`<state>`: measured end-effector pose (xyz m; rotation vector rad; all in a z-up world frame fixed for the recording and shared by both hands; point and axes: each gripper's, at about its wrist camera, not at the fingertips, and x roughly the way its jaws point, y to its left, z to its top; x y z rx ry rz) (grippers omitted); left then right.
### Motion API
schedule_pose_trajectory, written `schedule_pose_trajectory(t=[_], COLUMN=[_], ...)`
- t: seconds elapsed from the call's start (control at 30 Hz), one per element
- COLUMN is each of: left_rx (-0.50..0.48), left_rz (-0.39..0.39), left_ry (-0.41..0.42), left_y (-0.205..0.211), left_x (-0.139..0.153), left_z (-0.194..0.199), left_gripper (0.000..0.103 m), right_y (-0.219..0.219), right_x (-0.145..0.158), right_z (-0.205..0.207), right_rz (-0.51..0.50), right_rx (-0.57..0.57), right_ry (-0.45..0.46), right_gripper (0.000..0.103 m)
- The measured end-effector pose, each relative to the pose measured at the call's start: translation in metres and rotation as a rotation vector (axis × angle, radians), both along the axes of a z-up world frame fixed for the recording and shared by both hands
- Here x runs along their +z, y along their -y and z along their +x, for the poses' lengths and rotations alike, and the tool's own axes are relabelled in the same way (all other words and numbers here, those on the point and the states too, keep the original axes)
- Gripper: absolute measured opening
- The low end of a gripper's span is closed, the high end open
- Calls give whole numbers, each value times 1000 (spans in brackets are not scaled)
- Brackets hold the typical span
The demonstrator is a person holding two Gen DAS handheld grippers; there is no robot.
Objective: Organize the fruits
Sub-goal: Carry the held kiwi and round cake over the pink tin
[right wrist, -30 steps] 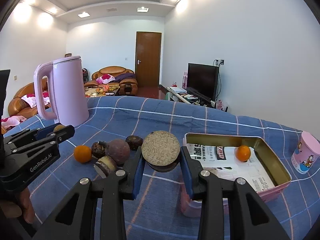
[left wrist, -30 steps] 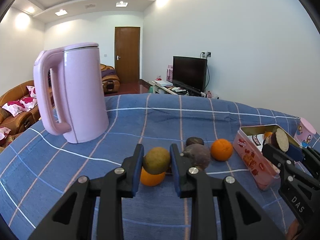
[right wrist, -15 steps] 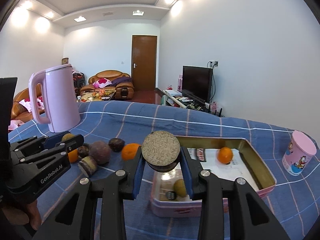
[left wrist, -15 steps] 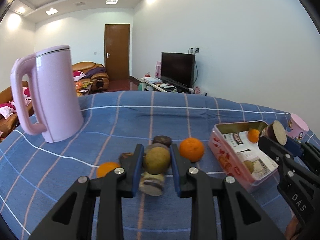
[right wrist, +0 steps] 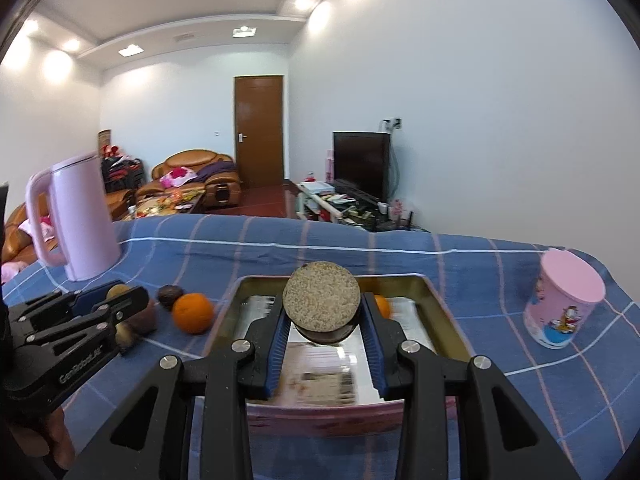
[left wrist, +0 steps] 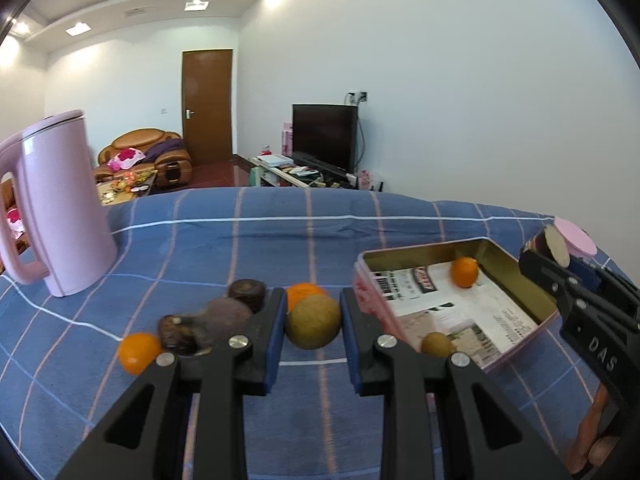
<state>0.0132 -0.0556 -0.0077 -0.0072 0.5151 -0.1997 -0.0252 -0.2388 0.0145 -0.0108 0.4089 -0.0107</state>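
Blue checked cloth (left wrist: 280, 240) covered the table, with a pink kettle (left wrist: 60, 216) at the far left. Left gripper (left wrist: 313, 322) pinched a round greenish-brown fruit (left wrist: 313, 322) just left of the open pink tin (right wrist: 444, 316). Right gripper (right wrist: 322, 312) clamped a dark fruit with a cut, speckled face (right wrist: 322, 298) above the tin, where a small orange (left wrist: 464, 273) and a small green fruit (left wrist: 436, 345) lay on printed paper. Another orange (right wrist: 193, 313) sat on the cloth beside the tin

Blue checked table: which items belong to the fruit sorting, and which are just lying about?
Job:
- pink metal tin
- round green-brown fruit in left gripper
- dark cut-faced fruit in right gripper
- loose oranges
- dark fruits

Idle:
- pink kettle
- pink cartoon cup
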Motion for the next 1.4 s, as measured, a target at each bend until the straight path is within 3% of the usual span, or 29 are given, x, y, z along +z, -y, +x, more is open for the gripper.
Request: schedule_pose_trajectory(t=[0.7, 1.13, 1.4], left_rx=[-145, -148, -151], left_rz=[29, 57, 77], left_ry=[-27, -133, -166], left_y=[100, 117, 121], left_x=[-2, -14, -18], left_z=[18, 32, 38], left_gripper=[28, 28, 28], right_y=[87, 62, 65], right_x=[0, -23, -29], right_z=[5, 28, 34], right_rz=[-2, -30, 9], right_rx=[-161, -56, -20], right_ry=[-19, -165, -209], right_gripper=[37, 37, 37])
